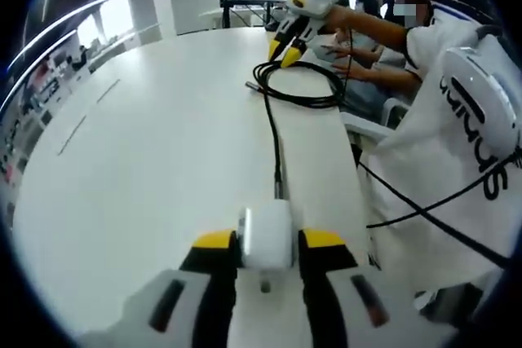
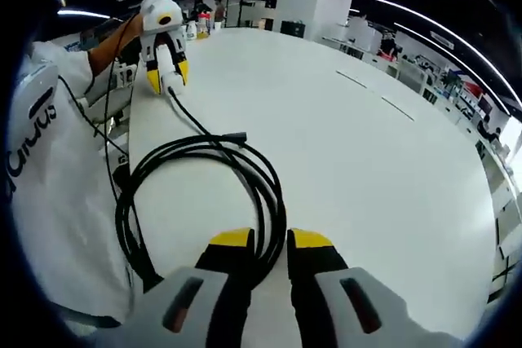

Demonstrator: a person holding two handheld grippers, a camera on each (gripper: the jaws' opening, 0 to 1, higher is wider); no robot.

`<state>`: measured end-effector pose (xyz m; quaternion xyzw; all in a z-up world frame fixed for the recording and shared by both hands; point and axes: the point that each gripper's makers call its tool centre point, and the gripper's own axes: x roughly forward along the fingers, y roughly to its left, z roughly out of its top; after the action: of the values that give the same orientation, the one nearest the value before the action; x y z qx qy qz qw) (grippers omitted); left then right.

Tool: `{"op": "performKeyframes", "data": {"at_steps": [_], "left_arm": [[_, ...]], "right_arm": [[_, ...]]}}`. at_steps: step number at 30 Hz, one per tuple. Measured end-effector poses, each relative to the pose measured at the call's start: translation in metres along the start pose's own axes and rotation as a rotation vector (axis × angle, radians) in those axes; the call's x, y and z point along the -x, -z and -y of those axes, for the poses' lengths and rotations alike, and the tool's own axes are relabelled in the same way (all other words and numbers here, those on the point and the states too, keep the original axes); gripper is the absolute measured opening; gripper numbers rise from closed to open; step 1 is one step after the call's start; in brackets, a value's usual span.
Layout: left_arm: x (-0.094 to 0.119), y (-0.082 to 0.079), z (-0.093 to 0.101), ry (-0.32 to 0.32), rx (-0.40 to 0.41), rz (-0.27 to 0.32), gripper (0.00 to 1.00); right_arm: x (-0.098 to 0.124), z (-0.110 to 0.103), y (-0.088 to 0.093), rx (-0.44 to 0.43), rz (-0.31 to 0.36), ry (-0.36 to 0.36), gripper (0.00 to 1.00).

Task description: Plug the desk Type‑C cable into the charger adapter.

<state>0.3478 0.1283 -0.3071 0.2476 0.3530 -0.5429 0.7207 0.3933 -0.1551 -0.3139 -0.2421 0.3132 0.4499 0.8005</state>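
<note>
Right now your left gripper point(image 1: 267, 244) holds the white charger adapter point(image 1: 267, 236) between its two yellow-tipped jaws, closed snugly on the block's sides at the near edge of the round white table point(image 1: 155, 152). A black Type-C cable point(image 1: 276, 132) runs from just beyond the adapter's far face — it looks touching or nearly so, though whether a plug is seated there cannot be told — away across the table to a loose coil point(image 1: 303, 83).

In the right gripper view, your right gripper point(image 2: 270, 244) sits at the near edge of that coil point(image 2: 204, 181). Its jaws stand only narrowly apart with strands of cable in the slit between them; whether they actually pinch the cable cannot be told. A free cable end with a small plug point(image 2: 236, 135) lies on the table just beyond the coil (pointing right in this view).

To do this step well, keep the adapter steady and level in your left gripper with its port facing the cable. Take the cable just behind its plug, not mid-coil, so the tip does not flop. Line the plug up straight with the port before pushing — a slanted entry would likely jam or nudge the adapter out of the jaws.

Count: one adapter, one cable in one coil, two grippers, one table.
</note>
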Motion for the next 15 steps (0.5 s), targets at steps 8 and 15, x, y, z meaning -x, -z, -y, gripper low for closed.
{"op": "performKeyframes", "data": {"at_steps": [8, 15], "left_arm": [[-0.0022, 0.0028, -0.0002, 0.008, 0.006, -0.013, 0.26], [-0.0024, 0.0015, 0.0001, 0.014, 0.044, -0.007, 0.26]], "right_arm": [[0.0012, -0.0003, 0.0006, -0.026, -0.014, -0.002, 0.12], [0.0014, -0.0026, 0.0006, -0.014, -0.039, 0.01, 0.1]]}}
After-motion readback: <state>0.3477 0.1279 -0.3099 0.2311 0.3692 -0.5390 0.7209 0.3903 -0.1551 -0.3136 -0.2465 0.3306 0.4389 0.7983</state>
